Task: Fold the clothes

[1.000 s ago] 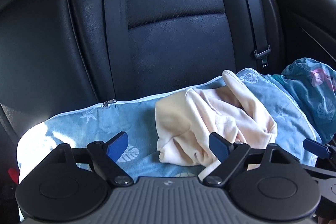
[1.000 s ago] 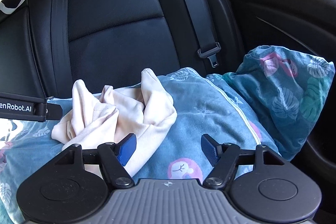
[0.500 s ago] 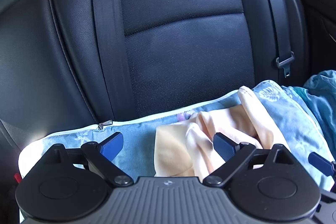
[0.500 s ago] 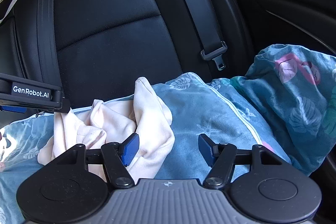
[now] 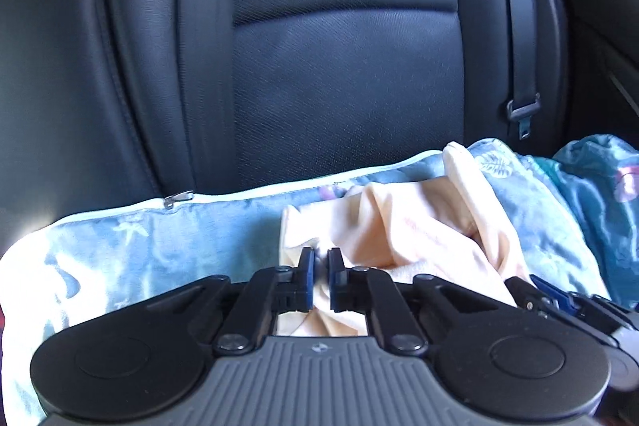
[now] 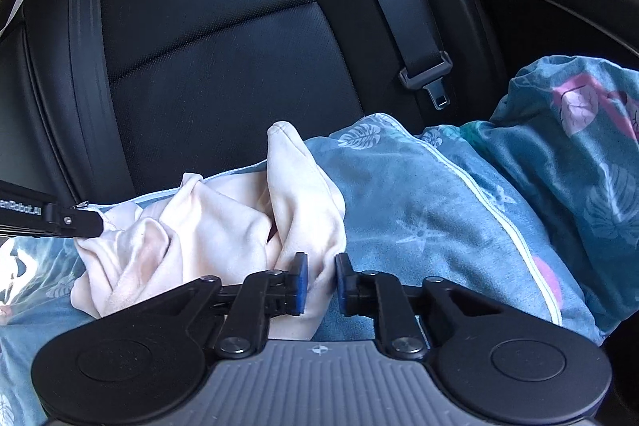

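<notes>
The left tool (image 5: 321,268) has just closed its jaws, and the blue pads now pinch a fold of the cream garment (image 5: 399,226) near its left edge. The right tool (image 6: 317,276) has likewise just been closing; its pads clamp a hanging fold at the garment's right edge (image 6: 315,222).

The garment lies crumpled directly ahead of both tools, on a blue leaf-print cushion (image 6: 419,194) that covers the car's back seat. One cream corner stands up in a peak beyond the right tool, leaning against the black leather backrest (image 6: 207,38). In the right wrist view the left tool's arm reaches in from the left edge and meets the cloth's far left side. A second, darker teal cushion (image 6: 579,130) sits to the right of the right tool, touching the first. A seat belt buckle (image 6: 429,76) hangs above and beyond the cushions.
</notes>
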Demonstrator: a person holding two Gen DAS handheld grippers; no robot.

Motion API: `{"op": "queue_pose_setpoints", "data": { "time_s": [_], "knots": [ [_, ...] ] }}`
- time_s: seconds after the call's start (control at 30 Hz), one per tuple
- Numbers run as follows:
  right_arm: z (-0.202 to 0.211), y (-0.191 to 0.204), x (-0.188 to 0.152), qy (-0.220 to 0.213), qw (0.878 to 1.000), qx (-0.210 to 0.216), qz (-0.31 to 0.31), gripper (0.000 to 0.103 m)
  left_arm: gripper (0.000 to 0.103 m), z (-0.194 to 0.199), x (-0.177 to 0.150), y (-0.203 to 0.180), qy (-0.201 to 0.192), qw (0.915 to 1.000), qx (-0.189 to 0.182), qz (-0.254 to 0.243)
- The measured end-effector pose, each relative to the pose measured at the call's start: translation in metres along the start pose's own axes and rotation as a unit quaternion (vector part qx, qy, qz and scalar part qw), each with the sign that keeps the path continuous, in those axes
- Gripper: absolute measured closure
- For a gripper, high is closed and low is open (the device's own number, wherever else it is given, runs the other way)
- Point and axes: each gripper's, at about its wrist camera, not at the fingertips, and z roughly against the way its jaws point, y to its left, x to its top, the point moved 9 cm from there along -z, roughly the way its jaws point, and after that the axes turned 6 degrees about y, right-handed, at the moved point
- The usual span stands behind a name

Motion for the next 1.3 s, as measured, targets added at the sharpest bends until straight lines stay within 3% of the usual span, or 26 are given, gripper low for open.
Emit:
{"op": "queue_pose_setpoints", "data": {
  "time_s": [0.2,0.4,0.57,0.67,0.77,0.87,0.9,0.97,1.13,1.3],
  "knots": [
    [0.02,0.002,-0.001,-0.025,0.999,-0.031,0.023,0.094,0.098,0.048,-0.025,0.045,-0.034,0.9992,-0.005,0.022],
    [0.037,0.007,-0.009,-0.028,0.998,-0.049,0.042,0.097,0.098,0.083,-0.068,0.085,-0.029,0.9985,-0.01,0.045],
    [0.056,0.016,-0.023,-0.029,0.996,-0.05,0.066,0.098,0.1,0.107,-0.1,0.1,-0.02,0.999,-0.013,0.037],
    [0.062,0.027,-0.026,-0.032,0.996,-0.035,0.077,0.096,0.103,0.11,-0.117,0.115,-0.013,0.9994,0.014,0.028],
    [0.058,0.044,-0.019,-0.03,0.996,-0.008,0.086,0.094,0.103,0.104,-0.123,0.134,0.009,0.9983,0.006,0.058],
    [0.05,0.067,-0.006,-0.029,0.994,0.024,0.101,0.081,0.101,0.1,-0.121,0.145,0.014,0.9976,0.001,0.068],
    [0.046,0.074,-0.002,-0.028,0.994,0.032,0.105,0.073,0.098,0.1,-0.118,0.145,0.011,0.9977,0.001,0.066],
    [0.034,0.091,0.006,-0.023,0.992,0.051,0.116,0.069,0.096,0.1,-0.111,0.143,0.003,0.9984,0.005,0.056],
    [-0.002,0.131,0.023,-0.012,0.986,0.076,0.145,0.058,0.069,0.097,-0.095,0.135,-0.006,0.9991,0.013,0.041],
    [-0.039,0.153,0.029,0.003,0.984,0.061,0.169,0.055,0.061,0.092,-0.08,0.129,-0.011,0.9995,0.02,0.023]
  ]
}}
